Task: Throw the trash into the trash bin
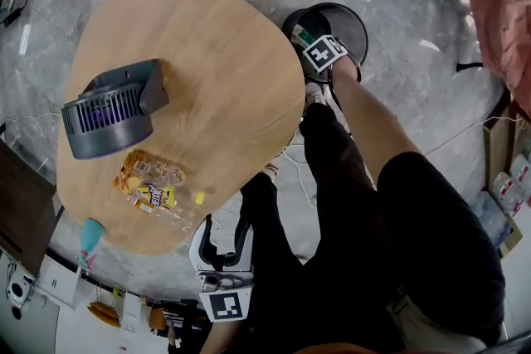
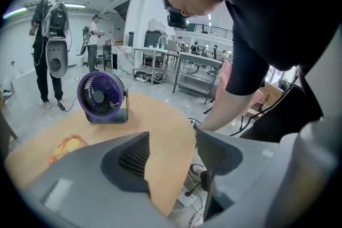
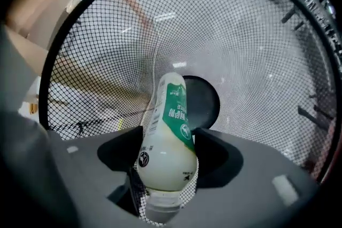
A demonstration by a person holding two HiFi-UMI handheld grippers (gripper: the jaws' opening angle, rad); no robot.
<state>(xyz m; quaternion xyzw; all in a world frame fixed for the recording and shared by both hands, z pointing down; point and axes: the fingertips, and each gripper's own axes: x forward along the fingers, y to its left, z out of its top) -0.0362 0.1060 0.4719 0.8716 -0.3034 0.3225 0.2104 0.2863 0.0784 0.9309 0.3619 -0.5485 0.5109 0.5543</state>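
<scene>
Right gripper (image 3: 165, 160) clamps white plastic bottle (image 3: 168, 136), green label print unreadable, above black wire-mesh bin (image 3: 256, 34). Left gripper (image 2: 171, 155) jaws apart, empty.

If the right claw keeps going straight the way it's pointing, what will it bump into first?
Probably the trash bin's dark bottom, and the bottle in the right claw would touch first.

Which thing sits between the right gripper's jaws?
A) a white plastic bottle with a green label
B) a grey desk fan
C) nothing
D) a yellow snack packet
A: the right gripper grips the white plastic bottle with a green label over the black wire-mesh trash bin.
</scene>
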